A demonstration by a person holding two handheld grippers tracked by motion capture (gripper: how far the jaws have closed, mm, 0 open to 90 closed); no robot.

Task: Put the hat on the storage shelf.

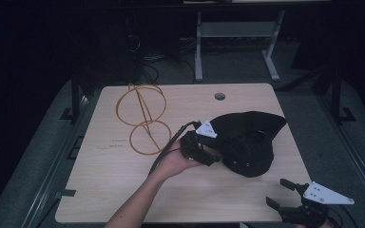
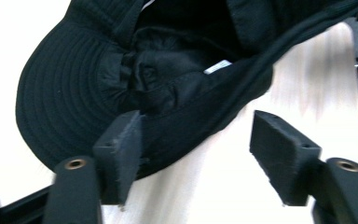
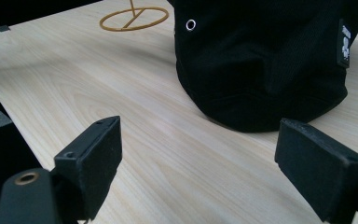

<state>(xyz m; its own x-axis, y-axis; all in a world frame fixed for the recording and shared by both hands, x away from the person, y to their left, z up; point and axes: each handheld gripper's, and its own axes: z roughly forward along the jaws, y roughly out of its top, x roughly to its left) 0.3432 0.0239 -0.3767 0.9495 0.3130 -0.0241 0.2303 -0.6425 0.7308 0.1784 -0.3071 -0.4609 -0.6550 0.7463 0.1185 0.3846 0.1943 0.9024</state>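
Tongs at the hat's brim — left pair about to grip, right pair idle.

Left tongs stand part open with the brim of the black hat between the pads, one pad against the fabric, the other clear — no grip yet. Hat lies mid-bench, right of the yellow wire stand. Right tongs wait wide open and empty at the near edge, probably kept back for a second hold.

No wording can be read anywhere: the black hat carries a small side patch (pale marks, too blurred) and a white inner tag, blank from here.
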